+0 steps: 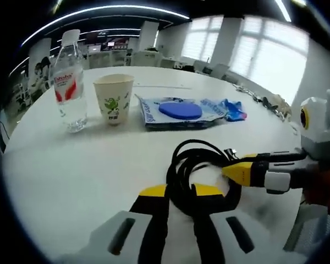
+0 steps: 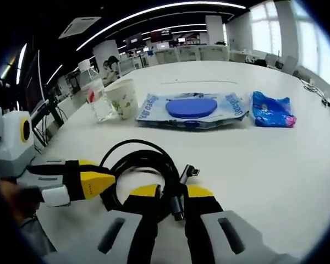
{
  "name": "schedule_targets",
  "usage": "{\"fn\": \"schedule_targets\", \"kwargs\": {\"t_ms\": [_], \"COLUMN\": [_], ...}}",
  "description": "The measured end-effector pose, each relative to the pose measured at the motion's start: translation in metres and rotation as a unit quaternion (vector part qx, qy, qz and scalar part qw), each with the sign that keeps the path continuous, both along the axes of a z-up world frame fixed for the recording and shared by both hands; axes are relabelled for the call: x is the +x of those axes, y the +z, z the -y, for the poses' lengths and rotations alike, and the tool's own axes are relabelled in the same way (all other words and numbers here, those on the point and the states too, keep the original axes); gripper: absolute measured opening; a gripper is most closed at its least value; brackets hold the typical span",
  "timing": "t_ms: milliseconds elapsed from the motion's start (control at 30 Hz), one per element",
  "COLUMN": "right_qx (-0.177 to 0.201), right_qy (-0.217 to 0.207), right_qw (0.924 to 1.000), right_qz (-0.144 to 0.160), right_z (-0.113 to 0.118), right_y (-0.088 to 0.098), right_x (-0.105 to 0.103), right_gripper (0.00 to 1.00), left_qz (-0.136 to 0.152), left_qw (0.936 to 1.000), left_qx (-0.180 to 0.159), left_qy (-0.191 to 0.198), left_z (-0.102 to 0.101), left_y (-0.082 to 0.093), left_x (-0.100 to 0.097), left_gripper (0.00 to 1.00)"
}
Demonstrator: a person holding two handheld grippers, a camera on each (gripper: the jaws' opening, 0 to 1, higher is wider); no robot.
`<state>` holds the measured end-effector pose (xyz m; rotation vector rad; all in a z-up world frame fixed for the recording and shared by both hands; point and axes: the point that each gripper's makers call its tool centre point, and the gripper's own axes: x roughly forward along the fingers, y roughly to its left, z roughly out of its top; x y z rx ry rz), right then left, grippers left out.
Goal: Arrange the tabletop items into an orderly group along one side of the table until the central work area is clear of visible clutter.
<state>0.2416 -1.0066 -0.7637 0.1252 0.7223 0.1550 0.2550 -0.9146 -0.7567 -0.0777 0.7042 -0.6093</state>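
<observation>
Nearest in the left gripper view, the left hand-held gripper (image 1: 180, 193) has its yellow-tipped black jaws clamped on a glossy black cable (image 1: 193, 171), coiled in loose round loops on the smooth white desk (image 1: 88, 165). From the right of that view the right hand-held gripper (image 1: 235, 172) reaches in, its yellow tips touching the coil's far side. In the right gripper view its own jaws close on the same coil at the cable's metal-tipped plug end (image 2: 181, 193).

Beyond the coil, a row of items lies across the desk. A flat, crinkly plastic wipes pack (image 1: 179, 111), white with blue print and a blue oval lid, lies in the middle. Just to its right sits a small, shiny blue wrapper (image 1: 233, 110), crumpled. To its left stands an upright paper cup (image 1: 114, 98), cream with a green cartoon print. Beside that stands a clear plastic water bottle (image 1: 69, 82) with a red and white label and a white cap.

Far back, office desks and bright windows blur.
</observation>
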Motion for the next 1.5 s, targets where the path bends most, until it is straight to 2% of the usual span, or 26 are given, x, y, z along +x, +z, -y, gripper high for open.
{"fn": "schedule_targets", "kwargs": {"t_ms": [467,567,633,1167,1233,1300,1500], "right_qx": [0.030,0.042,0.045,0.061,0.062,0.064,0.070], "right_qy": [-0.021,-0.025,-0.024,-0.031,-0.032,-0.032,-0.033], "right_qw": [0.9993,0.9988,0.9987,0.9975,0.9975,0.9973,0.9969], "right_qz": [-0.003,-0.003,-0.003,-0.013,-0.013,-0.015,-0.015], "right_z": [-0.001,-0.001,-0.001,-0.002,-0.001,-0.001,-0.002], "right_y": [0.000,0.001,0.001,0.002,0.003,0.003,0.004], "right_x": [0.001,-0.001,0.000,-0.003,-0.003,-0.004,-0.005], "right_gripper": [0.10,0.09,0.09,0.09,0.09,0.09,0.08], "left_qz": [-0.028,-0.047,-0.040,-0.041,-0.040,-0.039,-0.033], "left_qw": [0.9991,0.9969,0.9980,0.9980,0.9979,0.9967,0.9977], "left_qx": [-0.024,-0.049,-0.039,-0.041,-0.044,-0.063,-0.053], "left_qy": [0.022,0.039,0.028,0.026,0.026,0.034,0.025], "left_z": [-0.001,0.000,-0.001,-0.001,-0.001,-0.001,-0.001], "left_y": [-0.001,0.002,0.001,0.006,0.007,0.014,0.014], "left_x": [0.001,-0.001,-0.001,-0.001,-0.001,0.001,0.000], "left_gripper": [0.06,0.02,0.02,0.00,0.00,0.00,0.00]}}
